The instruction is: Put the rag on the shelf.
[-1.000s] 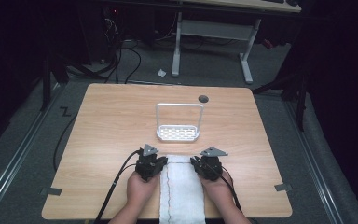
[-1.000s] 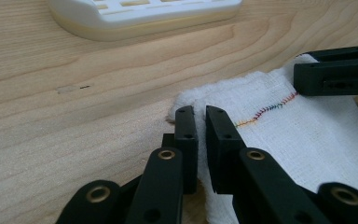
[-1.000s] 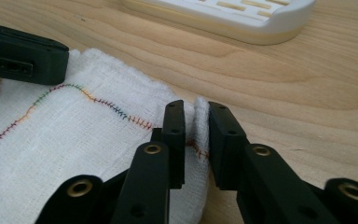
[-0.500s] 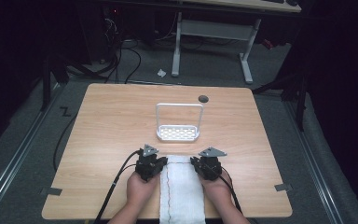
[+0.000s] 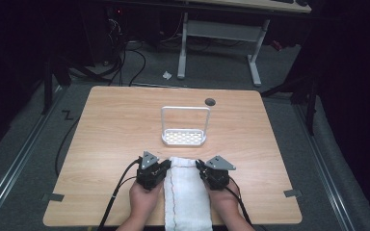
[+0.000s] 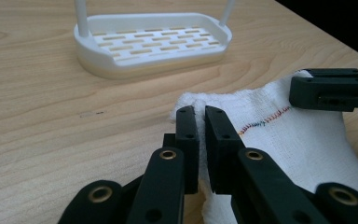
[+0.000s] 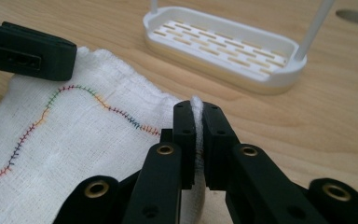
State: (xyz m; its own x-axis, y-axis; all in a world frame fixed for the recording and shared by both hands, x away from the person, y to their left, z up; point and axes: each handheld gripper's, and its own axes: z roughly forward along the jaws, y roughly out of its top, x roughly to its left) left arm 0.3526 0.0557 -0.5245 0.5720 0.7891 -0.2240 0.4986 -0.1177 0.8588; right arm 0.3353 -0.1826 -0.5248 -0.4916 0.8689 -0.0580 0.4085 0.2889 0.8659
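White rack (image 5: 184,136) just beyond the cloth (image 5: 187,197); bare tabletop (image 5: 111,125) either side

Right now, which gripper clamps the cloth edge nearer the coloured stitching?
The left gripper: the stitched line on the white cloth runs along its side; the right gripper grips the plain edge.

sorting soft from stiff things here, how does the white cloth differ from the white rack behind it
The white cloth lies flat and limp at the table's near edge; the white rack stands rigid mid-table with an upright hoop handle. The cloth bears a multicoloured stitched line; the rack has a slotted base. Both grippers pinch the cloth's far corners; the rack is untouched. Both are white and rest on the wooden table.
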